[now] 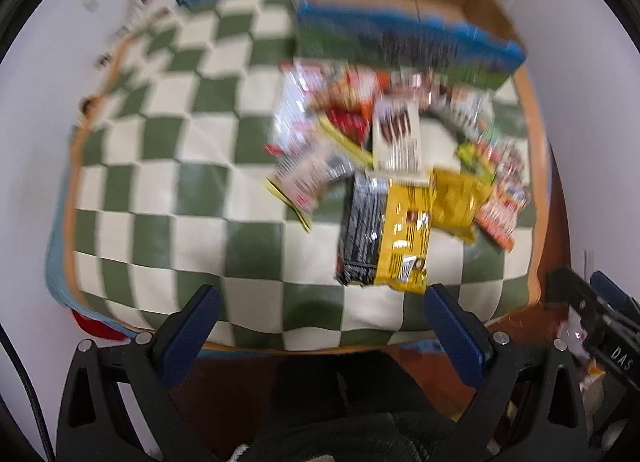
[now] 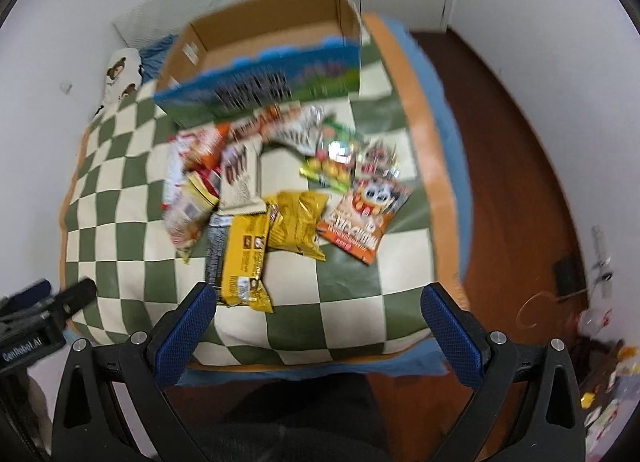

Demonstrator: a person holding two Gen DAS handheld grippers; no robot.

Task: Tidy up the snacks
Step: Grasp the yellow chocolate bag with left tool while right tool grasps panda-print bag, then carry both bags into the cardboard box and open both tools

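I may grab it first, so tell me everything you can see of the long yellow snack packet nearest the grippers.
The long yellow packet looks like glossy plastic film with dark print, too blurred to read. It lies flat on the green and cream checkered cover, lengthwise toward the cameras, sealed as far as shows. Its left edge overlaps a black and silver packet; its far right side meets a crumpled yellow bag. Neither gripper touches it.

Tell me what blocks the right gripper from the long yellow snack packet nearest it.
Nothing visible does. The right gripper, fingers spread, faces the yellow snack packet across bare checkered blanket.
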